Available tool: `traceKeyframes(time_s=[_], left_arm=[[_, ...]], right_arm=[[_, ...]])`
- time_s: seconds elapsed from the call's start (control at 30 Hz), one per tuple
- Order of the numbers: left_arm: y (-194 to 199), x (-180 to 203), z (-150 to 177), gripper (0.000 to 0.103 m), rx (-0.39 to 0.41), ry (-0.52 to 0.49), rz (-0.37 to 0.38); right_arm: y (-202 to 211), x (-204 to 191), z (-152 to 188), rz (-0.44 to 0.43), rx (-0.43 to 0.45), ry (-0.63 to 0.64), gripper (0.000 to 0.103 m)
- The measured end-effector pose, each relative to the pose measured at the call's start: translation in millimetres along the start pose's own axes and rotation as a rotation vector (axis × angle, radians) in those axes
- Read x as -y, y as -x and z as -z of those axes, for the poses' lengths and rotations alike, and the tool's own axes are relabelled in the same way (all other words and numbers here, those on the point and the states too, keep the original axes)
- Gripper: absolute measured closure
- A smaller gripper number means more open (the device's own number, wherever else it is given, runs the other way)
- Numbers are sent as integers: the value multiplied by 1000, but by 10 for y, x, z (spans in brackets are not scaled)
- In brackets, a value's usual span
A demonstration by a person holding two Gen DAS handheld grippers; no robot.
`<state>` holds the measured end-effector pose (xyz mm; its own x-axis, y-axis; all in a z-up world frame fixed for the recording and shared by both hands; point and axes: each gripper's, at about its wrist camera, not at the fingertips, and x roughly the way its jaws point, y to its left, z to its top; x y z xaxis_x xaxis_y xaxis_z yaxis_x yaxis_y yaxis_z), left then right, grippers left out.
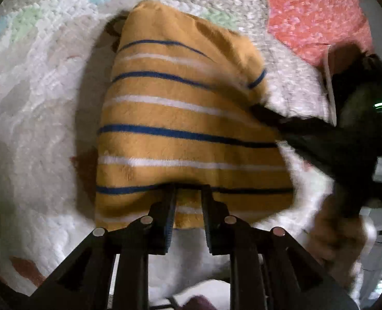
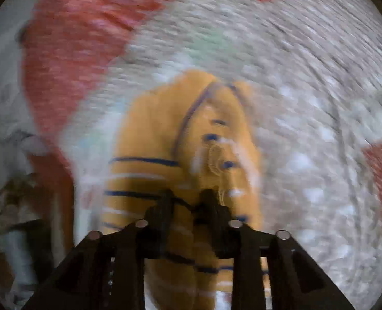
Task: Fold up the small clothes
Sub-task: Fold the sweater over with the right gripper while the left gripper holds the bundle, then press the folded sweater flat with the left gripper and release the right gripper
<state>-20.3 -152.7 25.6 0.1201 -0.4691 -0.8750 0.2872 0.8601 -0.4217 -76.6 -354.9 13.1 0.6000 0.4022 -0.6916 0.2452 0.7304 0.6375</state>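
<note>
Garment: we are folding a mustard striped top (image 1: 185, 118), which is lying on the tufted rug (image 1: 43, 98).
Left gripper (image 1: 188, 193): we are keeping its jaws apart over the top's near hem; whether they are pinching cloth, we cannot tell.
Right gripper (image 2: 188, 199): blurred, seemingly carrying the top's side across; grip unclear.
Containers: none showing near the top.

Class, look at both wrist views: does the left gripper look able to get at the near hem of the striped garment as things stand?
Probably yes. The left gripper is already at the near hem of the striped garment, its fingers either side of the cloth edge, nothing between. The right gripper works the far side edge, out of its way.
</note>
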Motion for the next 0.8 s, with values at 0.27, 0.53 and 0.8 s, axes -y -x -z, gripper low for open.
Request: traceKeyframes(time_s=[0.27,0.53,0.8], left_arm=[[472,-502,-456,49,150,66,59],[-116,-704,-885,28,12,56,166],[-138,-597,-822,58,18,60,85]], right_arm=[[370,152,-137,9,178,-22,11],[-279,20,-238,-31,39,5,12],[-348,-456,-108,-3,33,116,60]])
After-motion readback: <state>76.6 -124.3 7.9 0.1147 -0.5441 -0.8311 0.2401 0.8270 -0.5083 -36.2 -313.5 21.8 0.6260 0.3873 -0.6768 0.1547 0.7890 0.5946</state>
